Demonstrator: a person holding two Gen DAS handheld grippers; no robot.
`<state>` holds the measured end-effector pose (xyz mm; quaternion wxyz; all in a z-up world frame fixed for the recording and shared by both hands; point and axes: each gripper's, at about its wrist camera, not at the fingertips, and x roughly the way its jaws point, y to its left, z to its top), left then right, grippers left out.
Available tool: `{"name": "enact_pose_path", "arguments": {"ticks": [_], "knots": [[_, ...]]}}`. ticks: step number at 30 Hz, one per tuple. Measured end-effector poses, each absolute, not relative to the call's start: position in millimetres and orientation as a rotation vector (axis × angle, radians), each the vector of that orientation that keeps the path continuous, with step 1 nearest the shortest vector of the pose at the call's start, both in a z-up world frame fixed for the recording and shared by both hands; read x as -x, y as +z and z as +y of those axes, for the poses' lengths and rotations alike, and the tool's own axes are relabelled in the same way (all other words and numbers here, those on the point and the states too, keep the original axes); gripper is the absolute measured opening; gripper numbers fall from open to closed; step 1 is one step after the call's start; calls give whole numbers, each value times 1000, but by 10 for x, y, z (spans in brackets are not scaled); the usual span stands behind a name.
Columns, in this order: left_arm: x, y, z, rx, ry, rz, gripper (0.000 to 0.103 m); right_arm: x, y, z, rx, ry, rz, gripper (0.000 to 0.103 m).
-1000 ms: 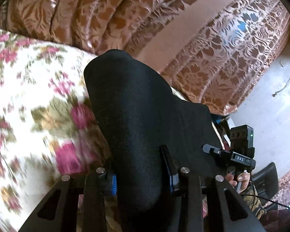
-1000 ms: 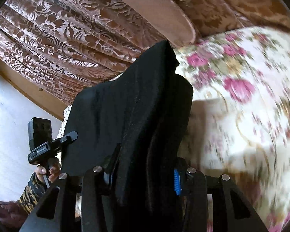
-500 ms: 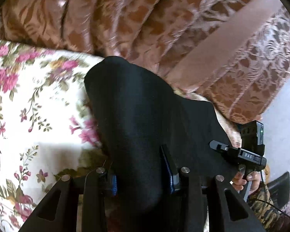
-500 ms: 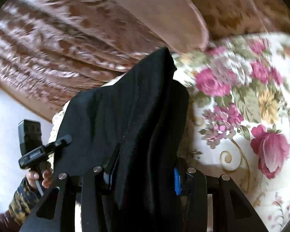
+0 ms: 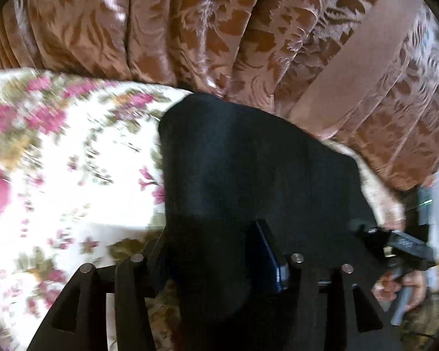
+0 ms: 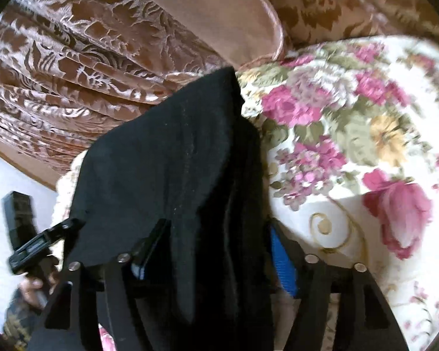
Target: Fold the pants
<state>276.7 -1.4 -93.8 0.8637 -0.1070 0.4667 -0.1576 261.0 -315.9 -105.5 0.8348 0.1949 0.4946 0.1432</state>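
**Release after laying the fold: both claws opening off the pants**

Nearest the lens, left wrist view: the left claw (image 5: 216, 251) stood fairly wide. Its jaws had just been opening, with the black pants (image 5: 248, 169) still lying between them. The right-hand pad showed clear of the cloth by a sliver; the left-hand pad was lost in shadow, so contact there could not be settled. Read as no longer gripping.

Right wrist view, same depth: the right claw (image 6: 216, 248) also stood wide, its jaws having just been opening. A thick folded edge of the pants (image 6: 175, 161) ran up between the fingers, and the blue pad at lower right stood off from the cloth.

Mid-frame: the pants lay as a dark slab on the flowered bedspread (image 5: 58, 161), one end reaching toward the upper middle of each view. The other claw and the hand (image 5: 406, 289) carrying it showed at the lower right of the left view.

Beyond: brown patterned drapery (image 5: 219, 29) filled the top of both frames.

Judgement: a fold had been laid down and the step in hand was letting go. The next move calls for drawing both claws back clear without dragging the edge, then checking whether another fold is needed.
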Motion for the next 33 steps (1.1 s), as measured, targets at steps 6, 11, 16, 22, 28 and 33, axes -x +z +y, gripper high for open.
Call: {"name": "enact_pose_path", "arguments": {"ticks": [6, 11, 16, 22, 28, 33], "knots": [[-2456, -703, -150, 79, -211, 891, 56, -2473, -777, -3024, -297, 197, 985, 71], [-2167, -570, -142, 47, -157, 837, 57, -2215, -529, -2988, -236, 109, 907, 71], [-1910, -493, -126, 35, -125, 803, 57, -1933, -364, -2867, -198, 83, 851, 71], [-1640, -420, -143, 29, -113, 778, 57, -1635, -338, -2646, -157, 88, 834, 71], [-1387, -352, -152, 25, -90, 752, 57, -1390, -413, -2398, -120, 83, 838, 71], [-1151, -338, -206, -6, -57, 732, 58, -1184, -449, -2306, -111, 38, 831, 71]]}}
